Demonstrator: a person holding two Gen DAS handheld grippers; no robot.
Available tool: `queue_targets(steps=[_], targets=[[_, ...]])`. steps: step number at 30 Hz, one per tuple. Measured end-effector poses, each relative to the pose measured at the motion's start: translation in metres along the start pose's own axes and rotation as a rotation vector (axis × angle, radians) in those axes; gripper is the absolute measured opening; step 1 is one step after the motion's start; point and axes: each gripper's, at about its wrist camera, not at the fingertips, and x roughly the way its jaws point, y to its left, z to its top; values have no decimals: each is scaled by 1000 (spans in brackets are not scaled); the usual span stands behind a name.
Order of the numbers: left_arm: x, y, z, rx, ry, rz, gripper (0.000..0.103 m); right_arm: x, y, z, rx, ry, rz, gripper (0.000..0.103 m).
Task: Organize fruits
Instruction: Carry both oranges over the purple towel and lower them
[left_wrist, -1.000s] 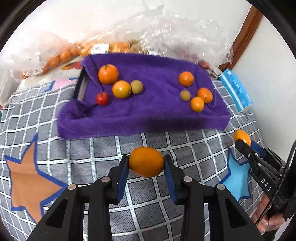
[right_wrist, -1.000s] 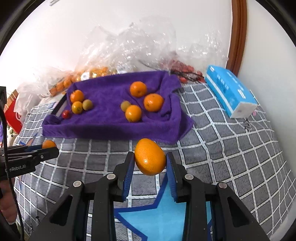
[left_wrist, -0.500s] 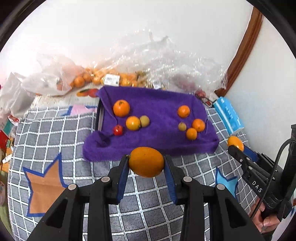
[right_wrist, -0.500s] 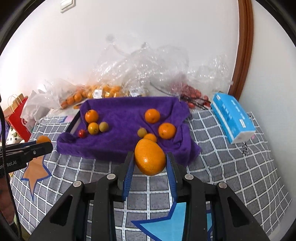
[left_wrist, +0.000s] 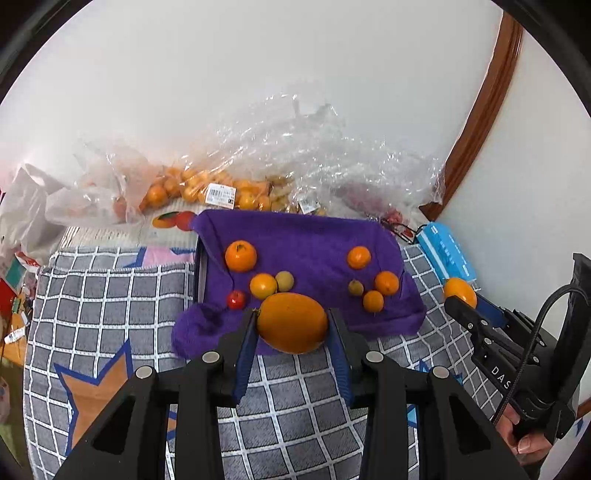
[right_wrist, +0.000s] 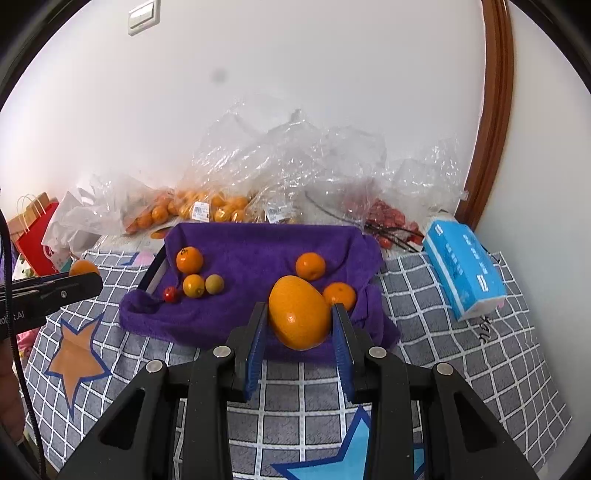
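My left gripper is shut on a large orange, held above the checked blanket in front of the purple towel. My right gripper is shut on another large orange. On the towel lie two groups: at left an orange, a yellow-orange fruit, a greenish fruit and a small red fruit; at right several small oranges. The right gripper shows at the left wrist view's right edge, the left gripper at the right wrist view's left edge.
Clear plastic bags with oranges and red fruit lie against the wall behind the towel. A blue tissue pack sits at the right. A red paper bag stands at far left. A brown door frame rises at right.
Both grippers have risen and tilted up with their oranges still held. The towel and fruit look smaller and farther, and more wall shows.
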Motion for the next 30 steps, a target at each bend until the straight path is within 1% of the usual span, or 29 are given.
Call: queue_targets(steps=[8,19,25,30], targets=[[1,-1,12,5,-20,0,35,5,-1,11,-4,-11,0,34],[16,3,26,1,-22,-7,35,24,-2,26,-10,-14,1,34],[31,7,37,-10,-12,-6,35,42,-5,34,-10,-6,2,34],[51,15,38,-31,18,0,35,59,-10,36,-3,13,0,34]])
